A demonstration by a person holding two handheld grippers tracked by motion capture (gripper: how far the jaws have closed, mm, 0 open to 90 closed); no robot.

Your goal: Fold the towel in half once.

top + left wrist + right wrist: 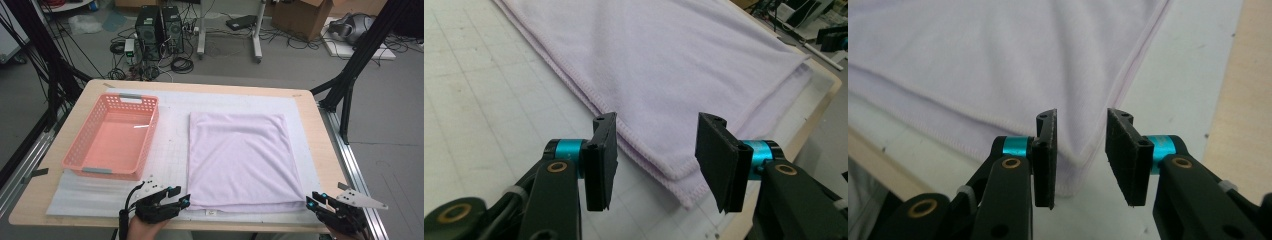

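A folded lilac towel [240, 160] lies flat on the white mat in the middle of the table. My left gripper [182, 197] sits at the towel's near left corner. In the left gripper view its jaws [656, 160] stand open, with the layered corner of the towel [659, 75] on the mat below the gap and no pad touching it. My right gripper [312, 200] is at the near right corner. Its jaws [1080, 160] are open too, a little narrower, and the towel's corner [998, 60] lies just beyond them, untouched.
An empty pink plastic basket [150, 135] stands left of the towel on the white gridded mat [172, 150]. The wooden table edge [320, 145] runs close along the towel's right side. Computers, cables and boxes sit on the floor beyond the table.
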